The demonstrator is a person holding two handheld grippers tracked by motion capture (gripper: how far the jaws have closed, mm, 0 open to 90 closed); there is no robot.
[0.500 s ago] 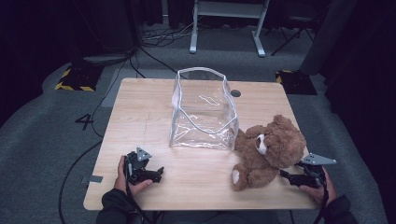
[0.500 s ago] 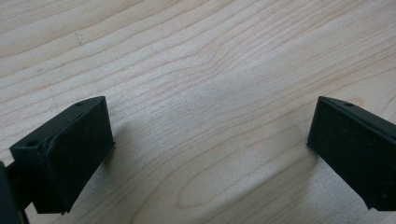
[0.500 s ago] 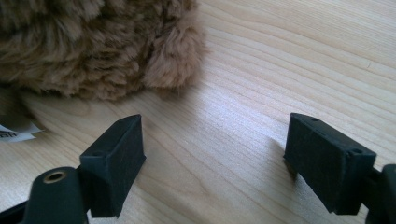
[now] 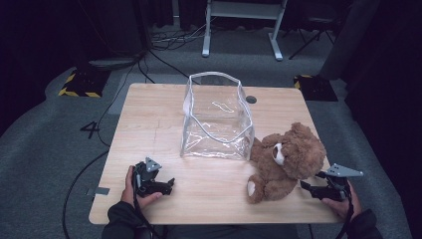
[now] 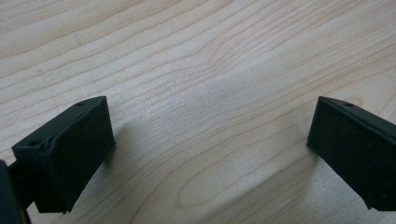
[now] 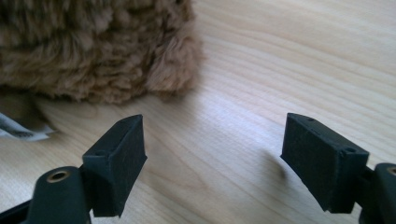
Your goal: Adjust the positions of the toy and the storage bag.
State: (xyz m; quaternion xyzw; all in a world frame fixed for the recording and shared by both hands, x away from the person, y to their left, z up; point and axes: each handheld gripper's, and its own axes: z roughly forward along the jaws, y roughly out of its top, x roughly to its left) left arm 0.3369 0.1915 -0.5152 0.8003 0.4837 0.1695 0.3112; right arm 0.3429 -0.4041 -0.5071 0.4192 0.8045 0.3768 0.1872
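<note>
The brown teddy bear (image 4: 284, 162) lies on the desk (image 4: 164, 129), touching the clear plastic bag (image 4: 216, 119) standing mid-desk. The right hand-held gripper (image 4: 307, 187), jaws apart and empty, sits just beside the bear. The left hand-held gripper (image 4: 166, 185), also spread wide, rests well apart.

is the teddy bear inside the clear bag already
No, the teddy bear lies on the table beside the clear bag, against its right side.
</note>
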